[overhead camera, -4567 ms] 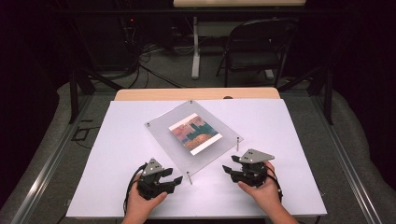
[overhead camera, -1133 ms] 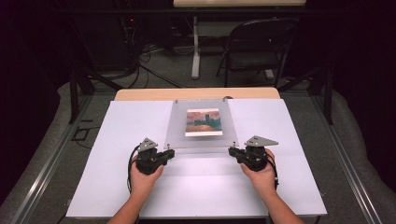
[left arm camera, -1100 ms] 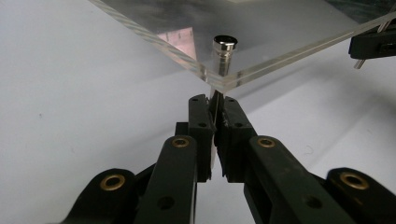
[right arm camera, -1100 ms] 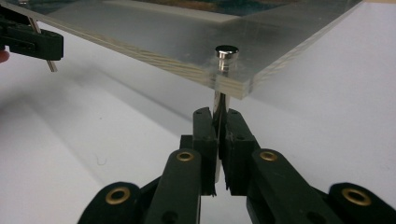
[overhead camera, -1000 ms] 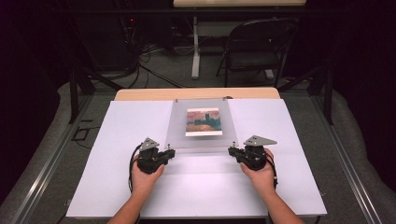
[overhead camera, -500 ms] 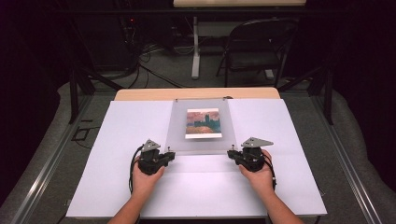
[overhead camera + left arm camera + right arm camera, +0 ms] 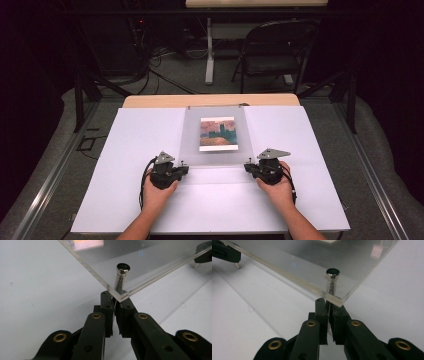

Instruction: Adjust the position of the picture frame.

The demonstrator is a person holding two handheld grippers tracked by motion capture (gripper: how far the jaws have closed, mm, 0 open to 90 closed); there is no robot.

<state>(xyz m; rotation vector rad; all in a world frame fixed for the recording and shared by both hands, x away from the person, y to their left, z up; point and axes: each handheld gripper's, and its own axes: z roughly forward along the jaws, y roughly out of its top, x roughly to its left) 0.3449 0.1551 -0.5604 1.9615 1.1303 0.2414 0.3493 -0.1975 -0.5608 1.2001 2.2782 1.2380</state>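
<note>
Clear acrylic forms the frame (image 7: 216, 135), a two-layer panel that holds a small picture (image 7: 217, 133) and lies lengthwise across the middle of the white worktop (image 7: 125, 150). The high view shows the whole arrangement: the far edge of the frame sits at the rear of the white sheet, and the near edge runs between the two hands. The left tool (image 7: 181, 169) is at the near left corner of the frame, and the right tool (image 7: 248, 168) is at the near right corner. A folding chair (image 7: 272, 50) and cables on the floor stand beyond the worktop.

The gripper views show what the high view cannot resolve. In the left gripper view, the left tool (image 7: 115, 302) has its jaws drawn together directly below the frame corner (image 7: 120, 295), clamped on the lower end of a metal standoff (image 7: 121, 277) that passes through the panel. The standoff cap rises above the upper face of the acrylic. The tip of the other tool (image 7: 203, 251) shows at the far corner.

In the right gripper view, the right tool (image 7: 328, 305) is likewise closed on the standoff (image 7: 332, 281) beneath its own frame corner (image 7: 334, 300). The layered edge of the acrylic is visible just above the jaws. The opposite tool (image 7: 225, 252) appears at the upper left, at the other near corner.
</note>
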